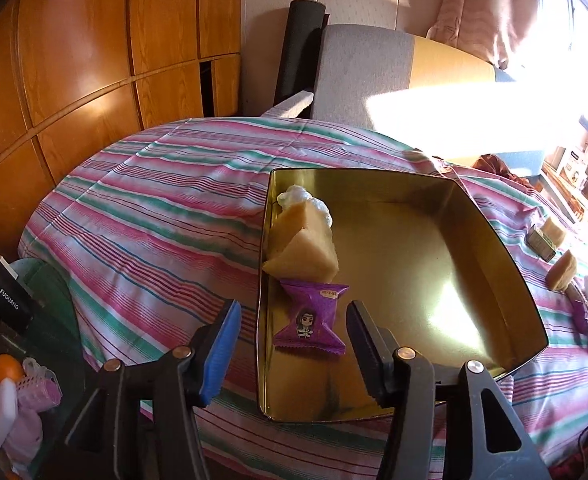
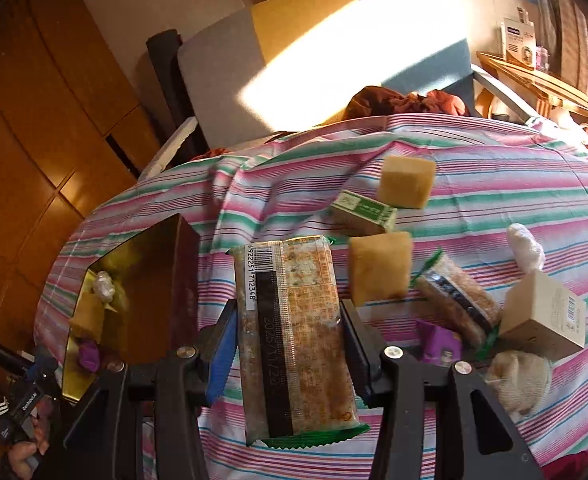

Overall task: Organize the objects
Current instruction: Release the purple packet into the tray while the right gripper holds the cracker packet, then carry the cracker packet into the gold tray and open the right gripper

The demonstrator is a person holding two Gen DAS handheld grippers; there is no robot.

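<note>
A gold tin box [image 1: 494, 272] lies open on the striped cloth; it also shows in the right wrist view [image 2: 142, 248]. Inside, along its left wall, are a purple snack packet [image 1: 310, 318], two yellow cake blocks [image 1: 302, 246] and a white wrapped ball [image 1: 306, 200]. My left gripper [image 1: 294, 344] is open, its fingers either side of the purple packet, just above it. My right gripper [image 2: 290, 336] is shut on a long cracker packet [image 2: 294, 340] and holds it above the cloth, right of the tin.
On the cloth to the right lie two yellow blocks [image 2: 406, 182], a green box [image 2: 364, 212], a smaller cracker packet [image 2: 458, 300], a purple packet [image 2: 440, 344], a beige carton [image 2: 542, 312], a white ball [image 2: 528, 248] and a mesh pouch [image 2: 518, 376]. A sofa [image 1: 374, 68] stands behind.
</note>
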